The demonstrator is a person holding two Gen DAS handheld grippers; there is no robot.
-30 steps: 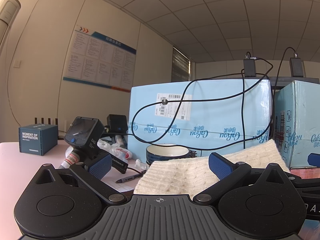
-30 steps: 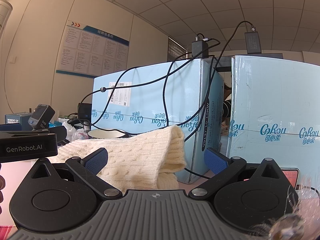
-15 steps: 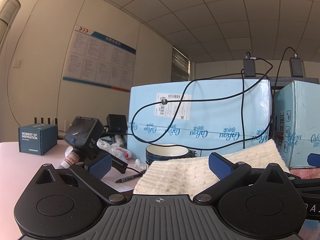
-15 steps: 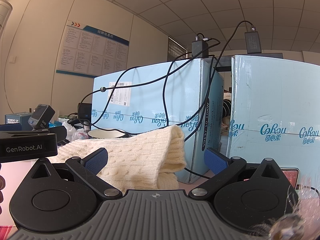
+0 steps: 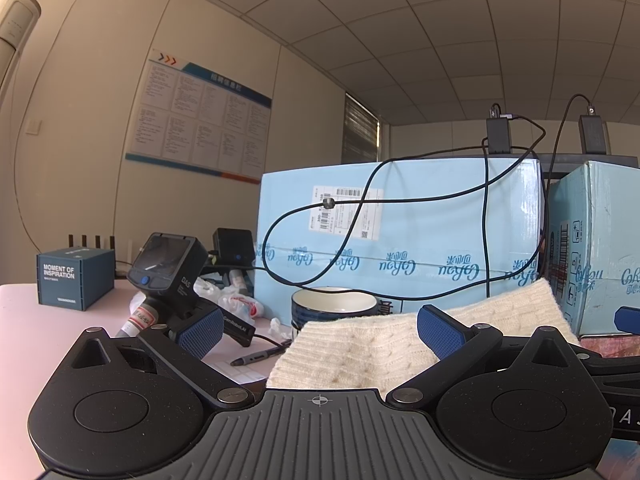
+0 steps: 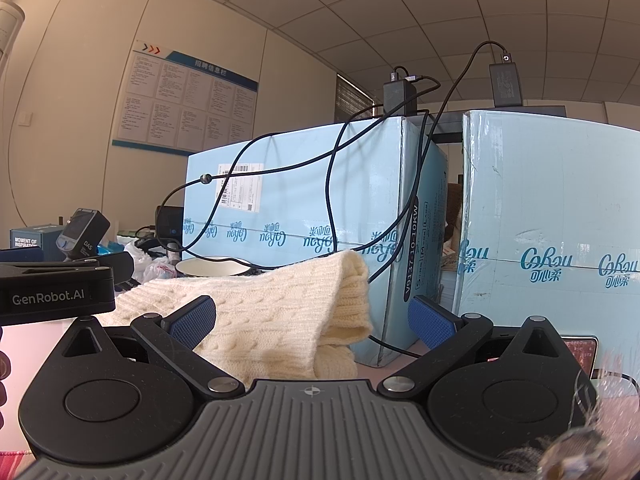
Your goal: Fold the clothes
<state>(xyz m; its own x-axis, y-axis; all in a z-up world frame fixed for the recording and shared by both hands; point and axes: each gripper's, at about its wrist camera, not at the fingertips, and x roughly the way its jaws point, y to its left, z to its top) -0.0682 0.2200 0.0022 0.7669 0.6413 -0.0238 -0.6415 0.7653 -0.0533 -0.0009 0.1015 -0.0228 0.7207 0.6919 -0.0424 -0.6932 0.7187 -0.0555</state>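
A cream cable-knit sweater [image 5: 372, 348] lies folded on the pink table [image 5: 24, 340], right in front of both grippers. My left gripper [image 5: 318, 330] is open, its blue pads apart, with the sweater's left end between and beyond them. My right gripper [image 6: 312, 320] is open, and the sweater [image 6: 280, 312] fills the gap between its pads, its doubled right edge hanging near the right pad. Neither pad visibly presses the cloth. The left gripper's body [image 6: 52, 292] shows at the left of the right wrist view.
Two large light-blue cartons [image 5: 400, 240] [image 6: 552, 248] stand close behind the sweater, with black cables and chargers draped over them. A blue-rimmed bowl [image 5: 334, 306], a spare gripper device [image 5: 168, 272], a pen [image 5: 256, 356], plastic bags and a small dark box [image 5: 74, 278] sit at left.
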